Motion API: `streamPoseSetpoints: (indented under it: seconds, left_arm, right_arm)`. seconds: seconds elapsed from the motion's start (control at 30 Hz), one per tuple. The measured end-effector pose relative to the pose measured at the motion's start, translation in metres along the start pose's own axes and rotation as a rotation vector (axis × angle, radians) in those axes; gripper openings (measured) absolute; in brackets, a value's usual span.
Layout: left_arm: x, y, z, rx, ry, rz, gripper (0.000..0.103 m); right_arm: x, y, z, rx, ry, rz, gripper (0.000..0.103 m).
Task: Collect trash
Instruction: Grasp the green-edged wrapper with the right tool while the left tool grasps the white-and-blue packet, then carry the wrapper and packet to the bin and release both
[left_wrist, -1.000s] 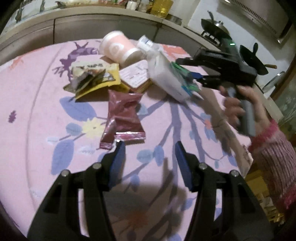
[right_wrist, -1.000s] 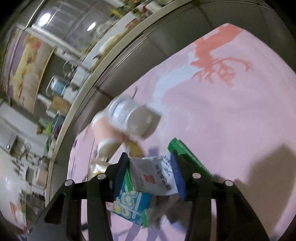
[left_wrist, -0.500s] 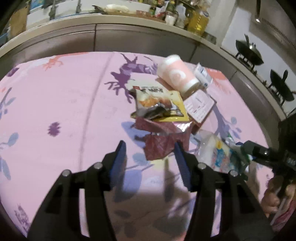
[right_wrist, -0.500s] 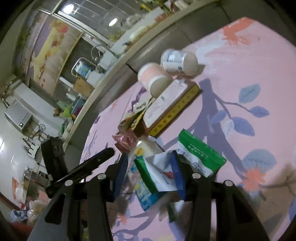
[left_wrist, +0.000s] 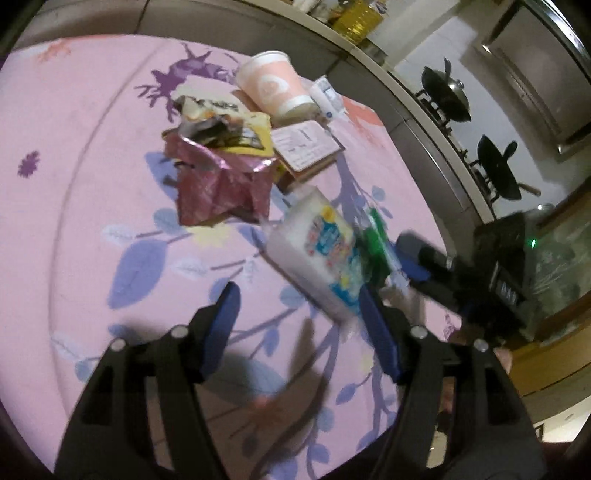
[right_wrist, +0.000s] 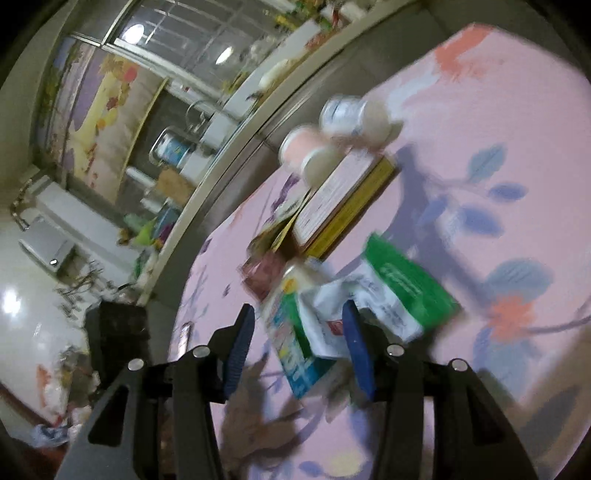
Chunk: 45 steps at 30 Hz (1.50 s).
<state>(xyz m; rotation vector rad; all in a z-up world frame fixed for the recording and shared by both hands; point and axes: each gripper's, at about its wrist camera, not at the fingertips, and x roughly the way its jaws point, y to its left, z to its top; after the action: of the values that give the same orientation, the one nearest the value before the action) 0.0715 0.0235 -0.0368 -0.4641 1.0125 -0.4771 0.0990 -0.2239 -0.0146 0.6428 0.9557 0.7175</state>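
Trash lies on a pink floral tablecloth (left_wrist: 74, 122): a maroon foil wrapper (left_wrist: 218, 184), a yellow snack bag (left_wrist: 236, 129), a pink paper cup (left_wrist: 273, 86), a flat box (left_wrist: 304, 146) and a small white bottle (left_wrist: 327, 98). A white and blue packet (left_wrist: 325, 254) with a green and white packet (left_wrist: 376, 243) sits near my right gripper (left_wrist: 413, 262). In the right wrist view these packets (right_wrist: 306, 332) lie between the spread fingers of my right gripper (right_wrist: 299, 343); whether they are gripped is unclear. My left gripper (left_wrist: 299, 321) is open and empty.
A kitchen counter (left_wrist: 369, 48) curves behind the table, with woks (left_wrist: 447, 92) on a stove at the right. The table edge (left_wrist: 436, 173) runs along the right side. In the right wrist view, shelves and a pot (right_wrist: 173, 147) stand beyond the table.
My right gripper's fingers have spread wider around the packets. The packets have moved toward the near right of the table. My left gripper's view shifted right, toward the packets.
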Motion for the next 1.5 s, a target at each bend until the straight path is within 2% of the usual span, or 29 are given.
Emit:
streamPoseSetpoints:
  seconds: [0.17, 0.27, 0.37, 0.43, 0.5, 0.6, 0.7, 0.77, 0.87, 0.97, 1.0, 1.03, 1.13, 1.33, 1.5]
  left_arm:
    - [-0.009, 0.015, 0.002, -0.047, -0.024, 0.038, 0.064]
    - [-0.009, 0.022, 0.006, -0.06, -0.029, 0.081, 0.064]
    - [-0.007, 0.018, 0.01, -0.041, -0.025, 0.125, 0.064]
    - [-0.002, 0.006, 0.014, 0.013, -0.029, 0.161, 0.064]
    - [0.004, -0.006, 0.017, 0.067, -0.028, 0.187, 0.064]
    - [0.021, -0.02, 0.022, 0.127, -0.008, 0.242, 0.064]
    - [0.032, -0.023, 0.028, 0.134, 0.005, 0.256, 0.064]
    - [0.037, -0.023, 0.031, 0.136, 0.014, 0.279, 0.064]
    - [0.042, -0.023, 0.032, 0.13, 0.027, 0.3, 0.064]
    - [0.047, -0.024, 0.031, 0.145, 0.038, 0.328, 0.064]
    - [0.049, -0.024, 0.029, 0.147, 0.044, 0.334, 0.064]
    - [0.049, -0.024, 0.028, 0.148, 0.048, 0.337, 0.064]
    - [0.047, -0.023, 0.024, 0.161, 0.048, 0.351, 0.064]
    - [0.045, -0.029, 0.006, 0.215, 0.048, 0.392, 0.064]
    - [0.038, -0.034, -0.014, 0.254, 0.049, 0.382, 0.058]
  right_arm:
    - [0.033, 0.018, -0.022, 0.037, 0.155, 0.203, 0.048]
    - [0.028, 0.033, -0.027, -0.032, 0.148, 0.205, 0.048]
    - [0.002, 0.039, -0.025, -0.09, 0.046, 0.117, 0.048]
    - [-0.016, 0.036, -0.026, -0.121, -0.017, 0.037, 0.048]
    - [-0.026, 0.033, -0.031, -0.14, -0.042, -0.022, 0.048]
    - [-0.02, 0.039, -0.049, -0.25, -0.01, -0.148, 0.048]
    - [-0.006, 0.048, -0.069, -0.357, 0.042, -0.204, 0.048]
    - [0.008, 0.061, -0.086, -0.47, 0.071, -0.265, 0.049]
    - [0.029, 0.068, -0.102, -0.575, 0.106, -0.344, 0.049]
    - [0.039, 0.071, -0.11, -0.657, 0.082, -0.428, 0.049]
    - [0.037, 0.069, -0.11, -0.656, 0.071, -0.443, 0.039]
    - [0.034, 0.066, -0.108, -0.641, 0.064, -0.445, 0.021]
    - [0.016, 0.047, -0.097, -0.552, 0.027, -0.456, 0.005]
    - [-0.033, 0.021, -0.087, -0.387, -0.083, -0.446, 0.003]
    - [-0.063, 0.006, -0.076, -0.257, -0.136, -0.376, 0.003]
